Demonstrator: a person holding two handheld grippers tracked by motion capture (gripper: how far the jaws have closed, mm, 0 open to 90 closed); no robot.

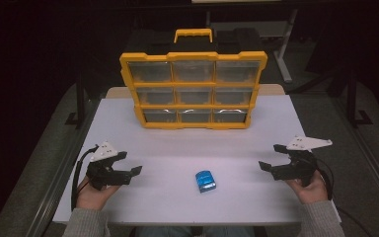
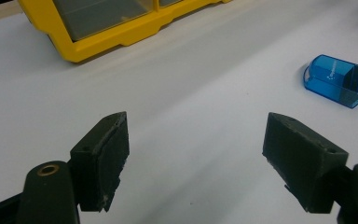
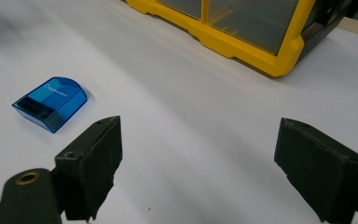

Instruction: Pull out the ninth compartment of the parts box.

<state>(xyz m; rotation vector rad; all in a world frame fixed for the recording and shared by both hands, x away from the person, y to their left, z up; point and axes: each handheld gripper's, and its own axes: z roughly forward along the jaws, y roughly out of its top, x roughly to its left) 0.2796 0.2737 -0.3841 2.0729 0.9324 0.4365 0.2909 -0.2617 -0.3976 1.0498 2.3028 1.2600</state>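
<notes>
Blue sharpener (image 1: 205, 181) lay on the white desk (image 1: 177, 143), between the left gripper (image 1: 127, 164) and right gripper (image 1: 271, 158). Both held their fingers (image 2: 103, 158) wide apart, empty. Behind stood a yellow organizer (image 1: 193, 89) with 9 drawers.

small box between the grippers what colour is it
Translucent blue box, clearest in the left gripper view.

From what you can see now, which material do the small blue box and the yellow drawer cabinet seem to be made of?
The small blue box looks like glossy translucent plastic: its inner parts show through.

The yellow drawer cabinet seems to be moulded opaque plastic with a slight sheen; its drawer fronts look like clear plastic, since you see into them.
</notes>
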